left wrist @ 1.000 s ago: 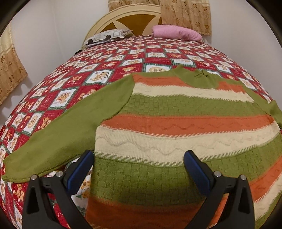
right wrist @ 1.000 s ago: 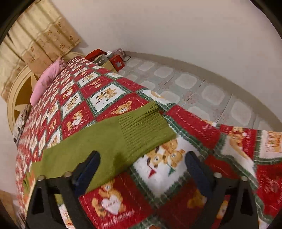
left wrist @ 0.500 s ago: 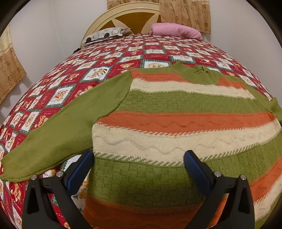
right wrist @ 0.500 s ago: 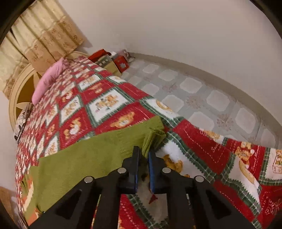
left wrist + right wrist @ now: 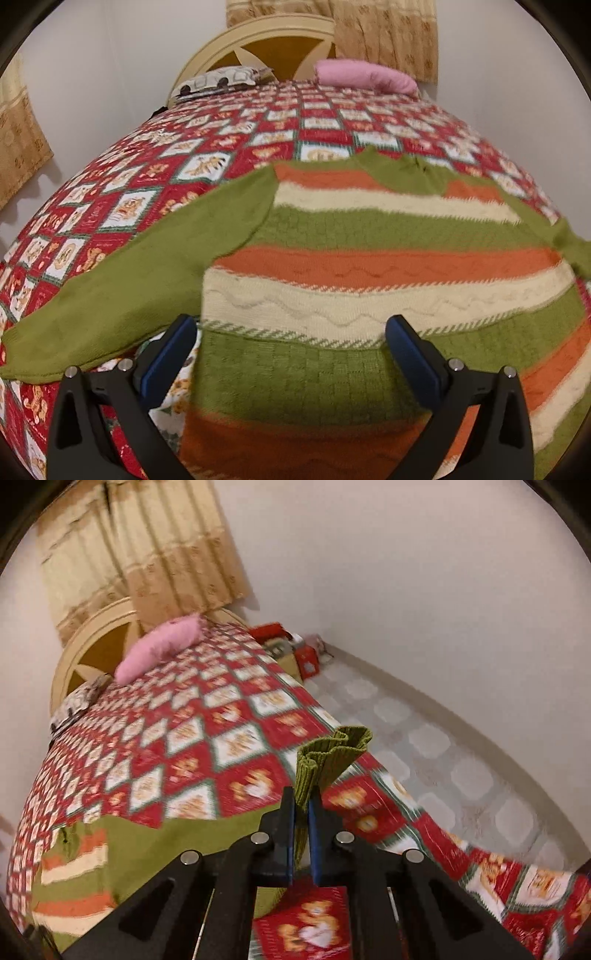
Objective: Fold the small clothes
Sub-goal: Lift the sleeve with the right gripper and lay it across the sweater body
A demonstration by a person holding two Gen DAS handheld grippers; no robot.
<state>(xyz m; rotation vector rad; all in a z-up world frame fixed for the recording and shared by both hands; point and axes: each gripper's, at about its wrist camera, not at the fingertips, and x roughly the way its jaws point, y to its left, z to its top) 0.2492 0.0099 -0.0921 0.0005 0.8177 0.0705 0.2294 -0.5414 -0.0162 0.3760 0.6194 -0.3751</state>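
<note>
My right gripper (image 5: 302, 806) is clamped on the ribbed cuff (image 5: 332, 755) of the sweater's green sleeve. The knit bunches into folds just past my blue pads (image 5: 290, 819), which have just closed together on it, and the cuff stands up off the quilt (image 5: 229, 746).

My left gripper (image 5: 291, 350) hangs with its jaws wide apart above the lower part of the sweater (image 5: 369, 258), holding nothing; whether the pads brush the knit I cannot tell.

The sweater lies spread flat on the bed, striped in green, orange and cream, its neck (image 5: 402, 173) pointing toward the headboard (image 5: 255, 48). Its other sleeve (image 5: 122, 291) stretches out flat to the left in the left wrist view, lying on the red bear-patterned quilt.

At the head of the bed sit a pink pillow (image 5: 365, 75) and a patterned grey-and-white pillow (image 5: 218, 81). Tan curtains (image 5: 140, 554) hang behind the headboard, and beside the bed I see a tiled floor (image 5: 443, 746) with some red items (image 5: 291, 646) near the wall.
</note>
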